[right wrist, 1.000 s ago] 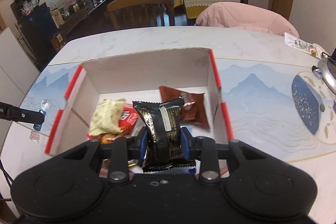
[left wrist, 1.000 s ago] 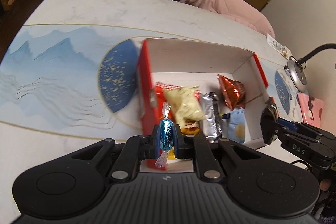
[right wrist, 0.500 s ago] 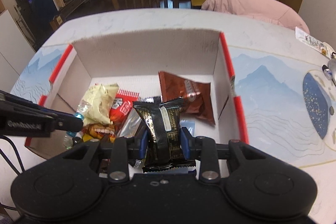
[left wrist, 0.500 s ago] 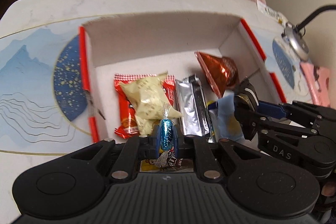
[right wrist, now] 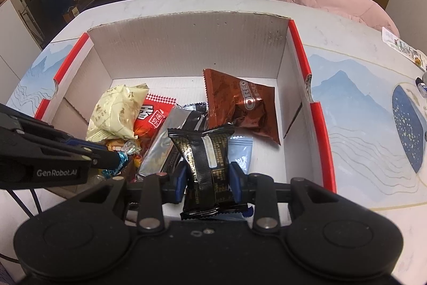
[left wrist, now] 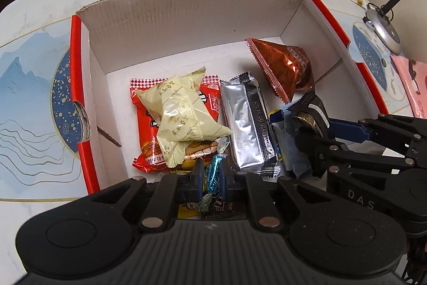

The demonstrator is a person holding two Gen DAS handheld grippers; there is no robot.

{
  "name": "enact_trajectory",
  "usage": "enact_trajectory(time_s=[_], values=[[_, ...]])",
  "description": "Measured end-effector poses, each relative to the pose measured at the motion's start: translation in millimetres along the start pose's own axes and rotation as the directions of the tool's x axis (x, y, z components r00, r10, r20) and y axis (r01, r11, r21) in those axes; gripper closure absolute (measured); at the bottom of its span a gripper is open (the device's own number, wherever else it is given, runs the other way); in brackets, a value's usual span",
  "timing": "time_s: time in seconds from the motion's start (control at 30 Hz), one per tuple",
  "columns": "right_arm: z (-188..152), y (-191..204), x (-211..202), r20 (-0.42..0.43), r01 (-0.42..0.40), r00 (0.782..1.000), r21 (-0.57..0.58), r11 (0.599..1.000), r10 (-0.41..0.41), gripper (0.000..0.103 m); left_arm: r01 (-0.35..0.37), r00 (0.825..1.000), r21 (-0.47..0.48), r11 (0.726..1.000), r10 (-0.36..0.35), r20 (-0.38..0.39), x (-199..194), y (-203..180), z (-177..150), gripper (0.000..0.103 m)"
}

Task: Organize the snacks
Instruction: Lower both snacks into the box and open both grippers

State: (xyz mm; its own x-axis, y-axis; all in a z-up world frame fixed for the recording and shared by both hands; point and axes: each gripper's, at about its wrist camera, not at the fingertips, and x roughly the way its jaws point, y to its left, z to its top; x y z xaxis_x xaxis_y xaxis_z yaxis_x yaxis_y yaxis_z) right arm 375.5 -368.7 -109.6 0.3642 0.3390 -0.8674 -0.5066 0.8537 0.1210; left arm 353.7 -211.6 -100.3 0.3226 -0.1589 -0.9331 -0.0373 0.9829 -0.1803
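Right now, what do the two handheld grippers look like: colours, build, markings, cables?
Both are matte black plastic with linkage arms, silver pivot screws and blue finger pads. The left gripper reads "GenRobot.AI" in white on its side, seen from the right wrist view. The right gripper reads "DAS". Thin black cables hang under the left gripper. No hands or sleeves are clearly visible.

Black tool (right wrist: 206,182), blue pads (right wrist: 181,179), silver screws.

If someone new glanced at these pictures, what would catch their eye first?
Probably the red-edged cardboard box in the middle of the table, with snack packets heaped on its floor. Next, the two grippers over its near edge: the left gripper pinching a blue foil candy, the right gripper clamping a black-and-gold packet.
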Motion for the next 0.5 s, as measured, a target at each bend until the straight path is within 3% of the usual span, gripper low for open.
enact_trajectory(time_s=[0.2,0.37,0.5], values=[[-1,0,-1,0.004,-0.005,1.0,0.013,1.0,0.005,0.07,-0.001,1.0,-0.008,1.0,0.001,0.011,-3,3,-2,0.09],[-3,4,-11,0.034,0.012,0.999,0.01,1.0,-0.012,0.069,0.019,1.0,-0.012,1.0,-0.019,0.022,-12,9,-5,0.08],[-4,6,-24,0.059,0.011,0.998,0.036,0.999,-0.013,0.069,0.038,0.998,0.002,0.999,-0.038,0.047,-22,13,-8,0.078]])
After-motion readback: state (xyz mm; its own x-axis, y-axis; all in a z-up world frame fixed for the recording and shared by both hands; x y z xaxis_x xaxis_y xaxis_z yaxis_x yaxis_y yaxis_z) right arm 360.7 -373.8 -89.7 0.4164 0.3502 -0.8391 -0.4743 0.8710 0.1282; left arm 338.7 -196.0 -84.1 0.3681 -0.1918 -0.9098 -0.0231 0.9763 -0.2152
